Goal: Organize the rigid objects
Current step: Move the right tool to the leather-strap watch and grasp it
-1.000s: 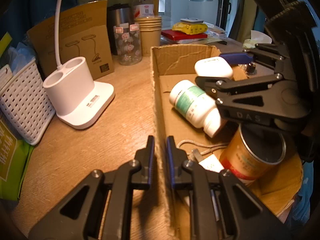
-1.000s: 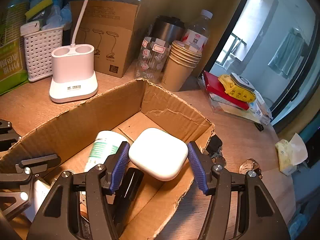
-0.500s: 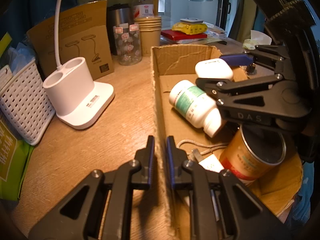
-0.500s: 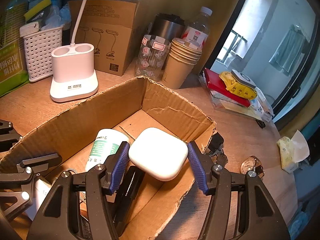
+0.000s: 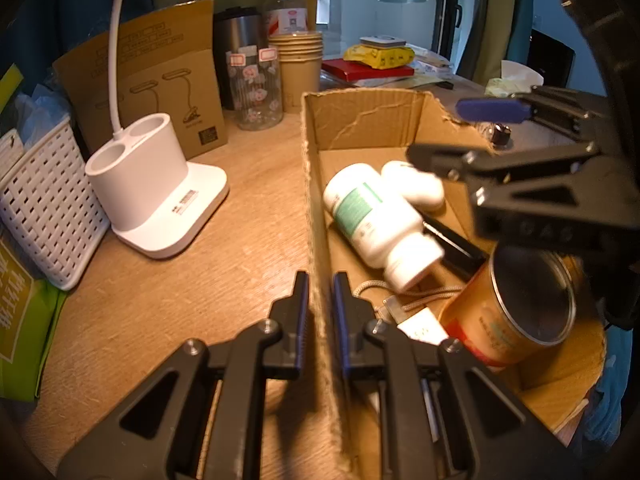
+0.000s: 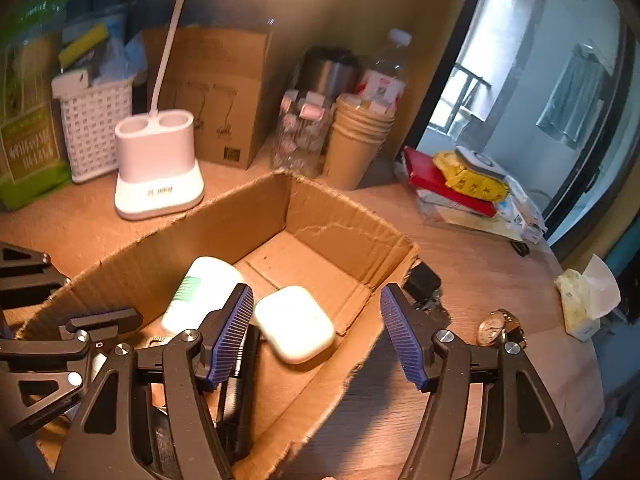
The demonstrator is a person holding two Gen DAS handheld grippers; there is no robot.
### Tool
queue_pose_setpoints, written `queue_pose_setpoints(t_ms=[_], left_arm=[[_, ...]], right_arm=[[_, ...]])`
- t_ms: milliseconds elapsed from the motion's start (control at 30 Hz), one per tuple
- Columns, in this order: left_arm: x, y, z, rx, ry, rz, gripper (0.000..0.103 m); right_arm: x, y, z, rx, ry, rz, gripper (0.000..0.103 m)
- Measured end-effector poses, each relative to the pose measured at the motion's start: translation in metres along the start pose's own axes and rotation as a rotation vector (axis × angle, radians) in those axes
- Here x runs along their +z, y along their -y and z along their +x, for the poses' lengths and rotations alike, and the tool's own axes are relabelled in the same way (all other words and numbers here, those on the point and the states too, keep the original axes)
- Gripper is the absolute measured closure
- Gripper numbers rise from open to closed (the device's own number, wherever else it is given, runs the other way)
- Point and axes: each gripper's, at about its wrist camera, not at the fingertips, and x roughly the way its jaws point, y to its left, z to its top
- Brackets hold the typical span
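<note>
Releasing: right gripper [image 6: 316,336] fingers wide, just opened; white case [image 6: 294,322] dropped free in cardboard box [image 6: 344,220].
Holding: left gripper [image 5: 320,320] fingers narrow, clamping box wall.
Risk: lifting could snag the torn rim.

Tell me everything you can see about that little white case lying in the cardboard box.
The white case is a small, smooth, glossy box with rounded corners, plastic by its look, with a fine seam near one edge. It lies flat on the floor of the cardboard box, against the white pill bottle. The right tongs stand open above it, not touching it.
</note>
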Motion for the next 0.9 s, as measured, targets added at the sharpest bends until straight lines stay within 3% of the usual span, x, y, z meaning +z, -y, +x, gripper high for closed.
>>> queue_pose_setpoints(t_ms=[200, 433, 667, 900], left_arm=[[0.0, 0.0, 0.0, 0.0, 0.0, -0.001, 0.089], [0.0, -0.001, 0.0, -0.001, 0.0, -0.001, 0.089], [0.0, -0.001, 0.0, -0.001, -0.001, -0.001, 0.089], [0.0, -0.001, 0.0, -0.001, -0.001, -0.002, 0.089]], right_arm=[[0.0, 0.026, -0.022, -0.039, 0.063, 0.061, 0.033], [-0.01, 0.07, -0.03, -0.093, 0.077, 0.159, 0.033], [-0.031, 0.119, -0.021, -0.141, 0.051, 0.306, 0.033], [-0.047, 0.143, -0.011, -0.175, 0.024, 0.356, 0.033]])
